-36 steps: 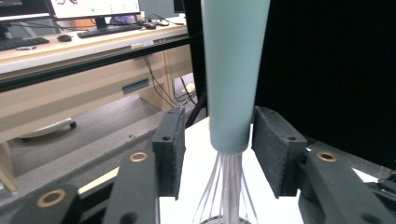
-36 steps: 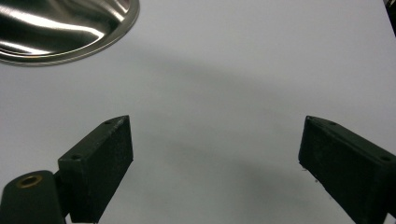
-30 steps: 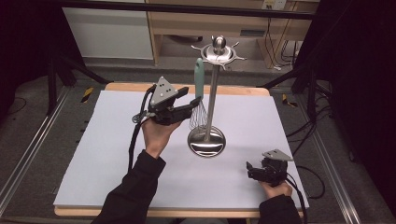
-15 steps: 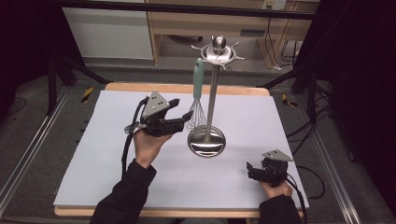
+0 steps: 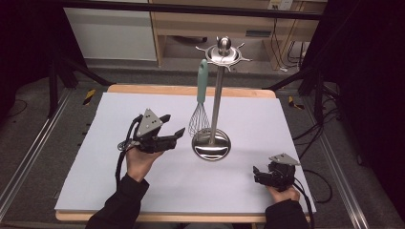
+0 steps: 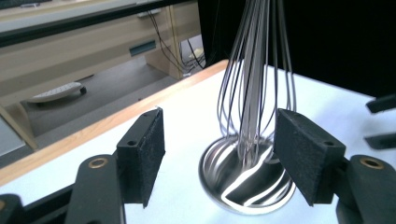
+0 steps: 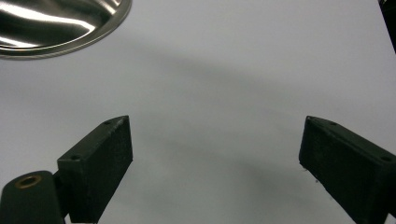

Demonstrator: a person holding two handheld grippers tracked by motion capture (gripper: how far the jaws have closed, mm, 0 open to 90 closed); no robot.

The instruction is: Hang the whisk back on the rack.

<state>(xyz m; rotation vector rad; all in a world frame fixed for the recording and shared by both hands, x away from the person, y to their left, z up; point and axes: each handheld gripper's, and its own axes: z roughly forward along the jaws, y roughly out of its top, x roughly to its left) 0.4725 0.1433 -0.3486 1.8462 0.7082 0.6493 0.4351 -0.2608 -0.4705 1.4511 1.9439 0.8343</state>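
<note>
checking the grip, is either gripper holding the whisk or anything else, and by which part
Nothing is held. The left gripper is open, clear of the whisk hanging on the stand; the right gripper is open over the table.

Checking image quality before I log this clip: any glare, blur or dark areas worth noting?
High view: table evenly lit, surroundings nearly black. Left gripper view: bright streaks of glare on the stand base; whisk wires soft. Right gripper view: soft diagonal shadows across the white surface, base rim gleaming.

whisk (image 5: 200, 102) | teal handle, steel wires | hanging upright from stand (image 5: 218, 95) | wires above base
</note>
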